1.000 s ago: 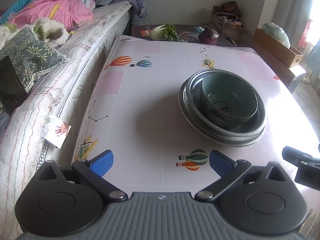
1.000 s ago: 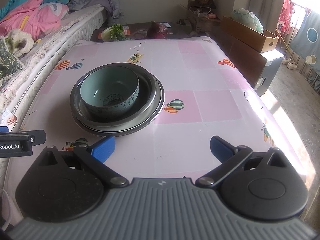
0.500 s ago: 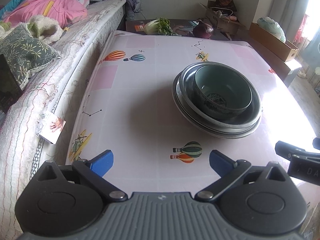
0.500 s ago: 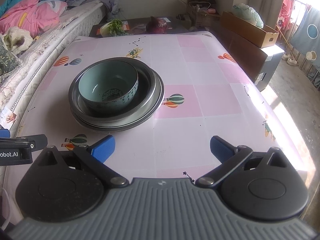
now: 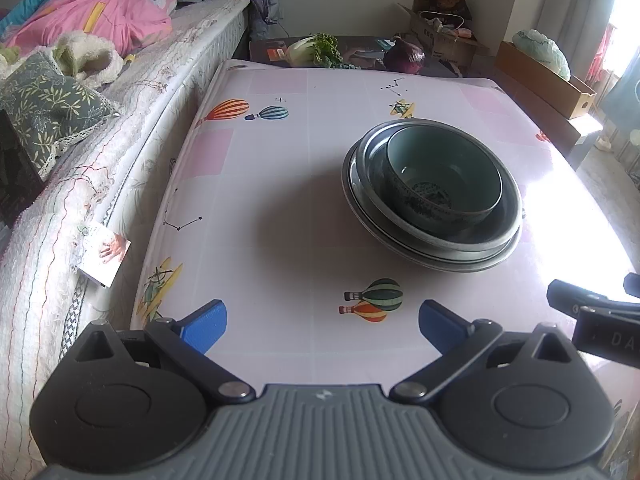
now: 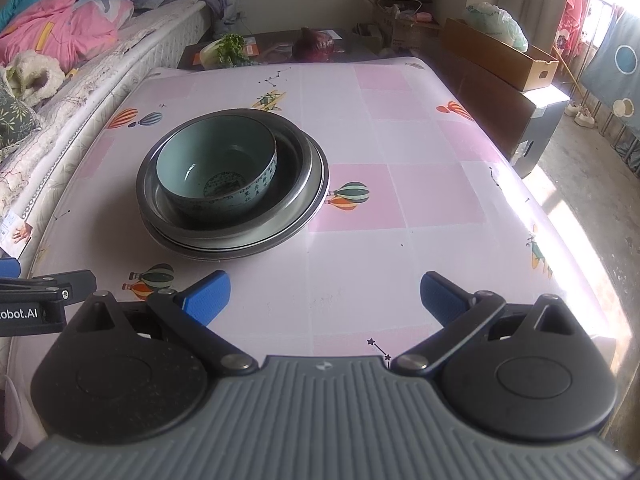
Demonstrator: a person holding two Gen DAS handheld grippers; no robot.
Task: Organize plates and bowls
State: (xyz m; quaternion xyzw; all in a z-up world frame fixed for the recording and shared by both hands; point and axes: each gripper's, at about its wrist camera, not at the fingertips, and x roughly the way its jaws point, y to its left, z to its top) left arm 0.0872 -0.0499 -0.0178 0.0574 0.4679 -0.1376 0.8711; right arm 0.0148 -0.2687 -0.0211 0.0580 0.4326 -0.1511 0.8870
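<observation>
A pale green ceramic bowl (image 5: 442, 184) (image 6: 218, 174) sits inside a stack of metal plates (image 5: 436, 248) (image 6: 304, 184) on the pink balloon-print table (image 5: 280, 208) (image 6: 400, 160). My left gripper (image 5: 322, 326) is open with nothing between its blue fingers, near the table's front edge, left of and in front of the stack. My right gripper (image 6: 325, 294) is also open and holds nothing, in front of and to the right of the stack. Each gripper's black body shows at the edge of the other's view.
A bed with pillows and a pink quilt (image 5: 100, 12) runs along the table's left side. A cabbage (image 5: 312, 50) and a purple cabbage (image 5: 404, 56) lie on a low dark table behind. Cardboard boxes (image 6: 500, 54) stand at the right.
Both grippers have drawn back and slightly up from the stack, which looks a little farther away. The bowl and plates have not moved. Both grippers stay open.
</observation>
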